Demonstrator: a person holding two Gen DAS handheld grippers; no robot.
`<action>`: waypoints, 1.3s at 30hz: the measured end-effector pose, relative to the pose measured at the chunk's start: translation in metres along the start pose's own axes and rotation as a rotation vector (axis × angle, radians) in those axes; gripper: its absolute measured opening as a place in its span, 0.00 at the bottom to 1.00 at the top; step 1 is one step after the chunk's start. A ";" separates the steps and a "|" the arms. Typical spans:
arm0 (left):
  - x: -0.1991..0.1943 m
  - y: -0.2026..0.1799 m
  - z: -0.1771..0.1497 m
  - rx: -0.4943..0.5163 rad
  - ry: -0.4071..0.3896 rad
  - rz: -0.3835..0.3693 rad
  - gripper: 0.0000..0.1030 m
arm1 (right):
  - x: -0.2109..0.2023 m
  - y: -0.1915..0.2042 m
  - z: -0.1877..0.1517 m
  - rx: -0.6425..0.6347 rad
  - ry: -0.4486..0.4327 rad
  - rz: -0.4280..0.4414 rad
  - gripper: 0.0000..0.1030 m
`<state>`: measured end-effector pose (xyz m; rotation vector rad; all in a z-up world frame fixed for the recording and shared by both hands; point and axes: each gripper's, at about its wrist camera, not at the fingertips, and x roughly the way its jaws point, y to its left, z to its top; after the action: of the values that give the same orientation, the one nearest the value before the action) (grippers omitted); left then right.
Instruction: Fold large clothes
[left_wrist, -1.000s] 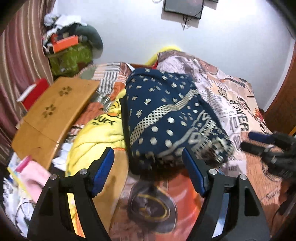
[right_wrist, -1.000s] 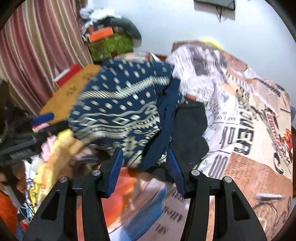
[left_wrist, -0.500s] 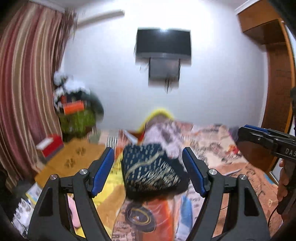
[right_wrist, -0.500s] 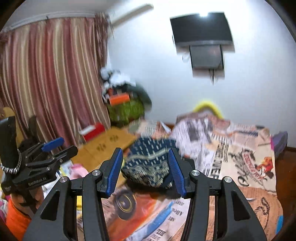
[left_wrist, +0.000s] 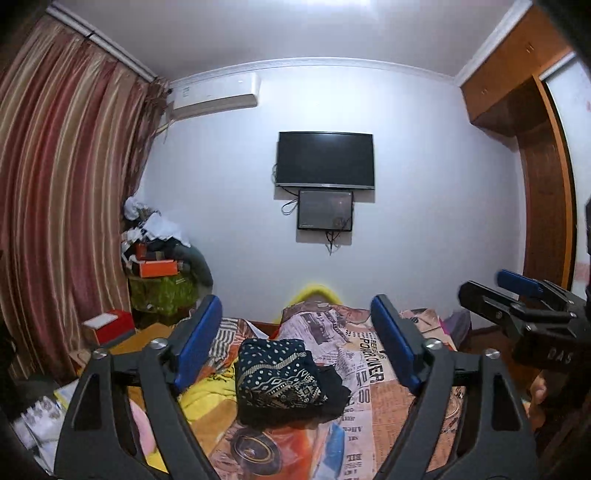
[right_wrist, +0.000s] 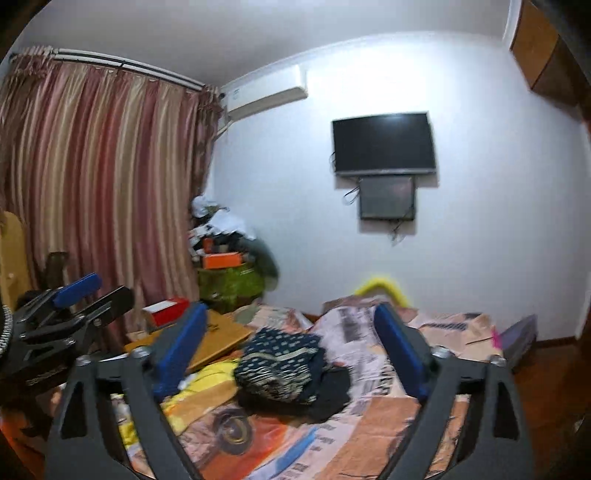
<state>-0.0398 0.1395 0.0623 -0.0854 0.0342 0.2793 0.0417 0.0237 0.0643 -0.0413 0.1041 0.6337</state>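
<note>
Now we have pulled both grippers back and tilted them up: a second ago the navy patterned garment filled each wrist view at close range, and here it sits small in the lower centre of both frames, with the wall-mounted TV and the air conditioner taking the upper half. The left gripper has its blue pads wide apart and nothing between them; the right gripper is likewise spread and empty. Each tool also appears in the other's view: the right one at the right edge of the left wrist frame, the left one at the lower left of the right wrist frame, both held well clear of the cloth.

The garment itself lies as a compact folded bundle on the newspaper-print bedsheet, resting on a black garment that shows at its right side. A yellow cloth lies just beside it to the left, and the wooden board sits further left.

We judge that this retreat marks the fold as finished: nothing is gripped, the bundle holds its shape unaided, and our grippers are free for the next piece, perhaps the black one underneath.
</note>
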 end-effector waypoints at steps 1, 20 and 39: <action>-0.001 0.001 -0.001 -0.012 0.000 0.006 0.89 | 0.000 0.000 0.001 0.000 -0.006 -0.009 1.00; -0.002 -0.006 -0.015 0.025 0.015 0.063 0.99 | -0.001 0.003 -0.009 -0.011 0.039 -0.010 1.00; 0.003 -0.009 -0.021 0.027 0.042 0.067 0.99 | -0.004 0.000 -0.014 -0.007 0.086 -0.014 1.00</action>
<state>-0.0350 0.1295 0.0423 -0.0638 0.0825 0.3442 0.0368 0.0204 0.0505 -0.0758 0.1850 0.6182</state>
